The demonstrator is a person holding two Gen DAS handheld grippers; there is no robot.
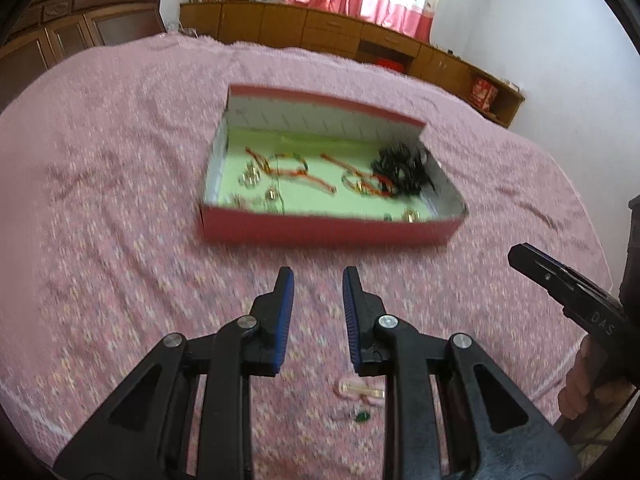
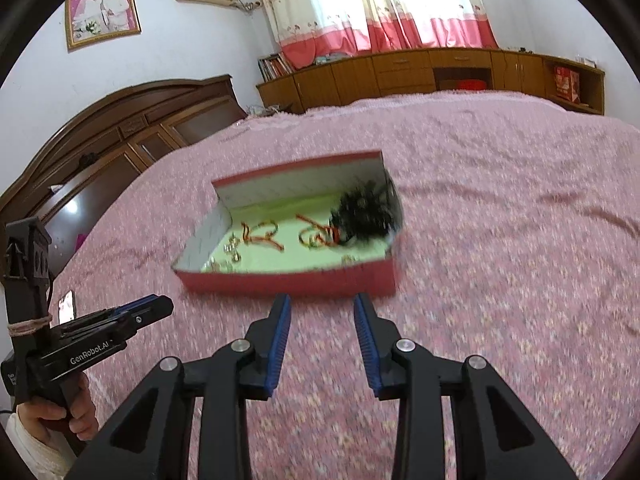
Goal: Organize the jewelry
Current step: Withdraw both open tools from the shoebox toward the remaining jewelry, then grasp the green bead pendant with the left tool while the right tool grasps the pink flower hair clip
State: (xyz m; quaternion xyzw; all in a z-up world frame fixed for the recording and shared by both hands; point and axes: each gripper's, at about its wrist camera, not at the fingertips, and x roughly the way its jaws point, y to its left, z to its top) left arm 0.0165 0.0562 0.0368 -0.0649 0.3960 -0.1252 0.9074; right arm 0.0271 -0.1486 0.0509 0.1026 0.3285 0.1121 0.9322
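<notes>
Bed [image 1: 100, 160]: pink floral cover.
Box [image 1: 328, 232]: red, mid-bed, holding cords [image 1: 288, 168], black tangle [image 1: 400, 170], rings [image 1: 250, 178].
Left gripper [image 1: 318, 280]: jaws apart, empty, short of the box.
Right gripper [image 2: 322, 304]: jaws apart, empty, near box's front wall.
Loose pieces [image 1: 360, 394]: on cover near bed's front edge.

Red box [image 1: 328, 230], pale-green floor; pink flecked bedspread [image 1: 120, 160]; blue-padded black tongs [image 1: 318, 280].

"GenRobot.AI" on left gripper [image 2: 150, 307] body; "DAS" on right gripper [image 1: 520, 256].
</notes>
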